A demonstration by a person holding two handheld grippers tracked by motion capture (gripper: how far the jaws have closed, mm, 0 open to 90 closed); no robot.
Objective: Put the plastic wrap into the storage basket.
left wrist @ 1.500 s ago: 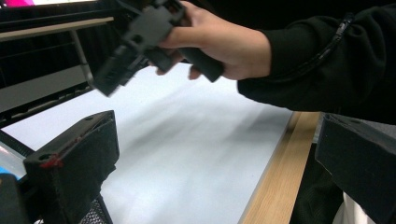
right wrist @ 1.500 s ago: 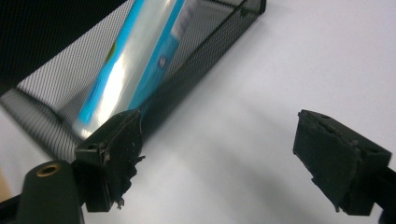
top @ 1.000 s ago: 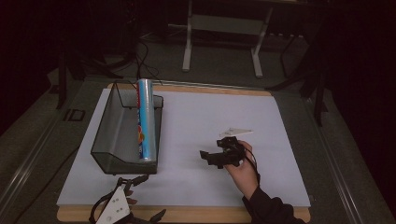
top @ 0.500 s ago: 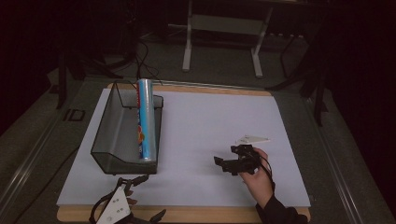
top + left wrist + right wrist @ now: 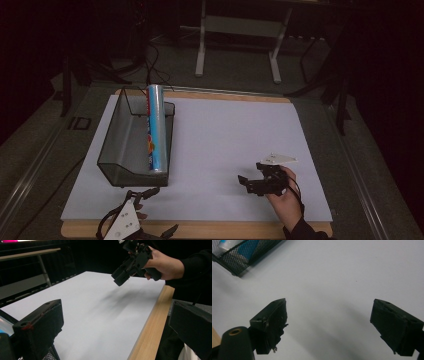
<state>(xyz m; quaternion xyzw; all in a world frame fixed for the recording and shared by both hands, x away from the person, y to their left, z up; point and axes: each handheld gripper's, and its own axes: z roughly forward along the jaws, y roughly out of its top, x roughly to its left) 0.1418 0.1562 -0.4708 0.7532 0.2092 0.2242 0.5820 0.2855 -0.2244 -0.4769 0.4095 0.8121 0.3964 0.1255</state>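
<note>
The roll [image 5: 156,127] lay in the mesh tray [image 5: 117,150], leaning along the tray's right wall. The tray sat at the left side of the white sheet [image 5: 220,135], near the far edge. In the right gripper view, a corner of the tray [image 5: 239,260] and the roll [image 5: 249,246] showed at the top left.

The right gripper [image 5: 246,182] was held over the near right part of the sheet, well apart from the tray. Its jaws stood wide with nothing between them, and they had just been opening more. In the left gripper view it [image 5: 119,277] hung above the sheet.

The left gripper [image 5: 150,210] was at the near edge, just beside the tray's near corner. Its jaws stood wide too, with nothing in them.

Between the tray and the right gripper the sheet was bare and flat. A wooden edge [image 5: 200,231] ran along the near side. Past the far edge stood a metal stand [image 5: 202,45] and cables [image 5: 150,65] on the dark floor.
</note>
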